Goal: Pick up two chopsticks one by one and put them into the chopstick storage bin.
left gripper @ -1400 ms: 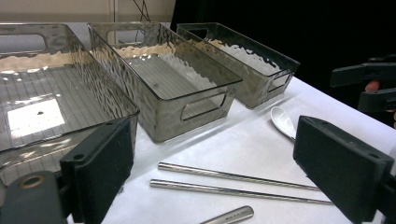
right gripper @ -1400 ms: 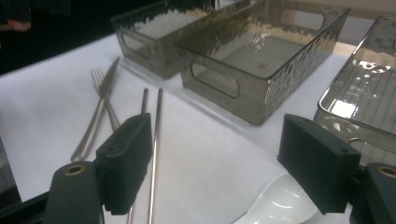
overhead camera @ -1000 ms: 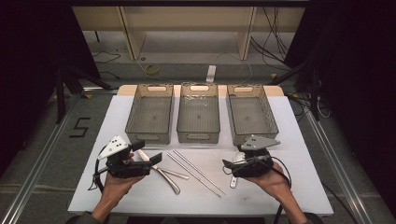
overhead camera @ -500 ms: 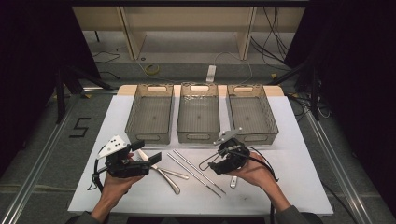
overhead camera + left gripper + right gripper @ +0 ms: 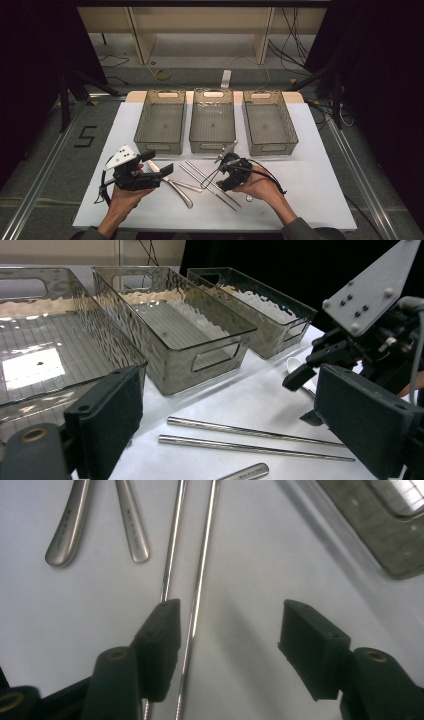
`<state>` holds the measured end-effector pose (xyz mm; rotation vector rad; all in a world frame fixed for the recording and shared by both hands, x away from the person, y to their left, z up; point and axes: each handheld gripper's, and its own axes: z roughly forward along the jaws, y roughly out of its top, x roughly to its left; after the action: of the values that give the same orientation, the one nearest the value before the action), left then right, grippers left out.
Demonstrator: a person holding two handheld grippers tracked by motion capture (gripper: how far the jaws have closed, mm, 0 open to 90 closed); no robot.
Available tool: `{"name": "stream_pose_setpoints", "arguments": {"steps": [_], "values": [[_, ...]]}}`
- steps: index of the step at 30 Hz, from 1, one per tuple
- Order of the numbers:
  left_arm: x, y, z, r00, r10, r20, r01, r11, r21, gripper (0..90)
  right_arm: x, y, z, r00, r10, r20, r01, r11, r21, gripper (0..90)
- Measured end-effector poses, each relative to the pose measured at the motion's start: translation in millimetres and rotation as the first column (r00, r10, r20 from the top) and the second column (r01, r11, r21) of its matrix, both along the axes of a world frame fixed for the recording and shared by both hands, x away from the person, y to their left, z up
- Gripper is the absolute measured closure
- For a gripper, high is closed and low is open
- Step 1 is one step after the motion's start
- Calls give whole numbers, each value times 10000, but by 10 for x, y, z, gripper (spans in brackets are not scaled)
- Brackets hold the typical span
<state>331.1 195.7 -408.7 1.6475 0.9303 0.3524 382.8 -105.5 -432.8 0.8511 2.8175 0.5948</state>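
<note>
I am lowering my right gripper (image 5: 227,645) over the two thin steel chopsticks (image 5: 197,587) at the centre of the right gripper view. Its jaws are spread and have just been closing; one rod is lying between them, untouched, the other running under the left jaw. In the high view's lower left, my left gripper (image 5: 167,170) is holding its jaws apart, gripping nothing.

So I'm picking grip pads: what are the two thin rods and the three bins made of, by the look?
The two thin rods look like polished metal, probably steel: silvery with bright lengthwise glints. The three bins look like smoke-tinted clear plastic with a rippled, glossy finish; the ribbed floors show through their walls.
</note>
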Motion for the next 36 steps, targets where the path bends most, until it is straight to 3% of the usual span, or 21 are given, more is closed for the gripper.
{"name": "stream_pose_setpoints", "arguments": {"steps": [19,36], "values": [[2,-3,0,10000,-14,-21,14,10000,13,115,61,179,-235,9936,572,-972,-648,9949,-768,644],[1,-7,2,10000,-23,-15,23,10000,30,116,79,213,-277,9917,888,-932,-980,9902,-990,804]]}}
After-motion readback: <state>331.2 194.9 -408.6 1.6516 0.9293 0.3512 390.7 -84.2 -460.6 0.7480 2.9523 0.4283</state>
